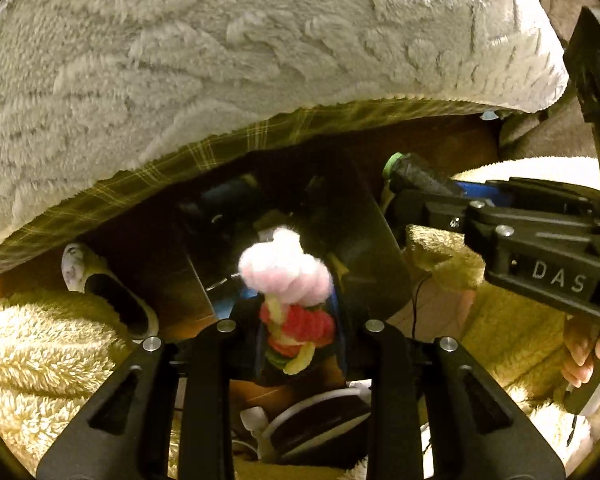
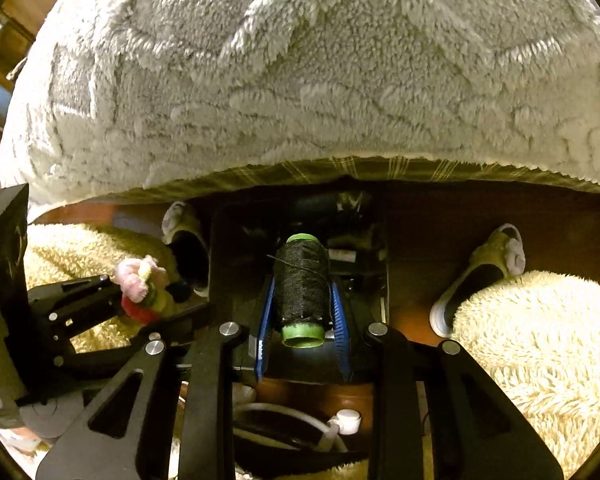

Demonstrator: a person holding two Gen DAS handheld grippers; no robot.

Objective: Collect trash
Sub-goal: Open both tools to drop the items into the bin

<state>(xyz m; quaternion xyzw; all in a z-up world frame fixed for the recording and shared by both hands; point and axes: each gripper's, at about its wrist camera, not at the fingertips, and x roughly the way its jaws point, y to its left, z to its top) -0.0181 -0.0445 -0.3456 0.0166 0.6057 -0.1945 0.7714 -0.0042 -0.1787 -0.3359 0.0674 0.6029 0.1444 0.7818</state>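
The left gripper is clamped on a soft pink, red and yellow fuzzy yarn bundle (light, squashy, best pinched mid-bundle). The right gripper grips a stiff black thread spool with green ends across its middle. Below sits what may be a dark bin, beneath a shaggy cream blanket.

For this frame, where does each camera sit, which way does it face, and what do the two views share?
Left wrist: sits on the left claw, looking forward and down past its fuzzy toy into a dark bin; a hand shows.
Right wrist: sits on the right claw, facing the same way over its thread spool.
Shared: the blanket, bin, slippers, and each other's claw.
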